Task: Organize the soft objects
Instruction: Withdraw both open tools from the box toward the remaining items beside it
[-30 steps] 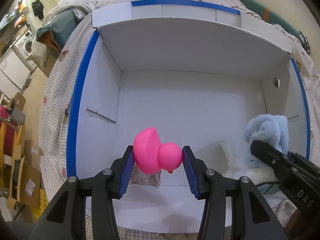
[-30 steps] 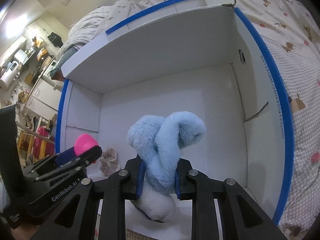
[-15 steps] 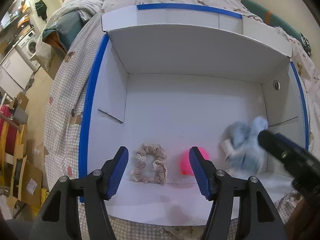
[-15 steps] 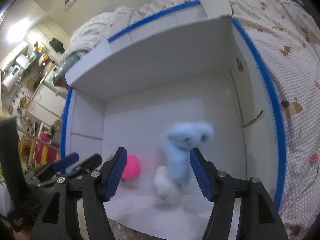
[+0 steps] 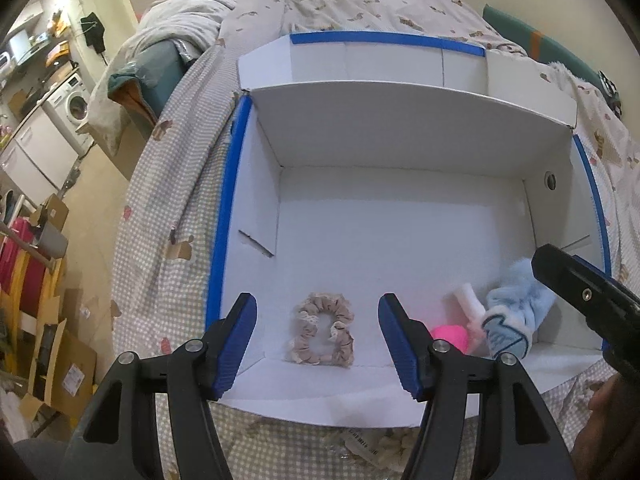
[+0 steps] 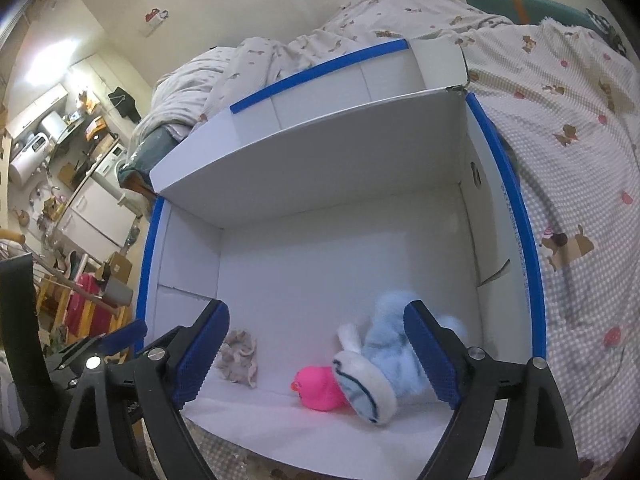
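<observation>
A white cardboard box (image 5: 400,240) with blue-taped edges lies open on the bed; it also shows in the right wrist view (image 6: 340,264). Inside it lie a beige scrunchie (image 5: 324,334), a pink rubber duck (image 5: 450,338) and a blue plush toy (image 5: 516,322). The right wrist view shows the scrunchie (image 6: 240,356), the duck (image 6: 318,390) and the plush (image 6: 384,368) lying on its side against the duck. My left gripper (image 5: 318,346) is open and empty above the box's near edge. My right gripper (image 6: 316,358) is open and empty above the plush.
The box rests on a checked bedspread (image 6: 580,200) with animal prints. A rumpled duvet (image 5: 192,24) lies behind it. To the left, beyond the bed, are cardboard boxes (image 5: 60,344), a washing machine (image 5: 70,106) and cluttered floor.
Both grippers opened and pulled back up from the box. The pink duck dropped from the left gripper and the blue plush from the right; both now lie on the box floor.
</observation>
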### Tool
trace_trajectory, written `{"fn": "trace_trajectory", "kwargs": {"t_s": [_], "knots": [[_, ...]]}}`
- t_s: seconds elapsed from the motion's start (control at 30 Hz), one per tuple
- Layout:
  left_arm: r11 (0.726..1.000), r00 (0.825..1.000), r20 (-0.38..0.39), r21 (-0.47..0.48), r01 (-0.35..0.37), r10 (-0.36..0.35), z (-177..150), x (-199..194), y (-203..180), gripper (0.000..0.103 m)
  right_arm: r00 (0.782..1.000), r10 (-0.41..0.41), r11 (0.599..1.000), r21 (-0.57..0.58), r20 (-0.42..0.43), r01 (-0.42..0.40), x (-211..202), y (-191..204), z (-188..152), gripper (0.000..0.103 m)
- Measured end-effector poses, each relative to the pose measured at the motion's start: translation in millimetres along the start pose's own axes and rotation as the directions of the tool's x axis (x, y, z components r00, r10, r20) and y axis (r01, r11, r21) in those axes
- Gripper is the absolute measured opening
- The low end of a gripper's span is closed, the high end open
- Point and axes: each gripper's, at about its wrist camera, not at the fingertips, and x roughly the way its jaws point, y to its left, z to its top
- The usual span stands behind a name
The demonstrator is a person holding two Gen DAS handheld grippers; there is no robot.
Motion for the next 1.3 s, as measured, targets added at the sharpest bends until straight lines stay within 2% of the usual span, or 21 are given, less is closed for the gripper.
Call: {"fn": "trace_trajectory", "kwargs": {"t_s": [0.3, 0.8, 1.3], "knots": [[1.0, 1.0, 0.023, -0.007, -0.008, 0.008, -6, -16, 12, 0.06, 1.0, 0.022, 1.0, -0.005, 0.013, -0.022, -15, 3, -7, 0.095], [0.999, 0.999, 0.052, -0.035, -0.002, 0.004, -21, -41, 35, 0.06, 1.0, 0.006, 0.999, -0.037, 0.024, -0.005, -37, 10, -24, 0.095], [0.998, 0.999, 0.043, -0.062, 0.023, -0.02, -55, -41, 54, 0.06, 1.0, -0.01, 0.996, -0.086, -0.006, 0.01, -55, 17, -65, 0.095]]}}
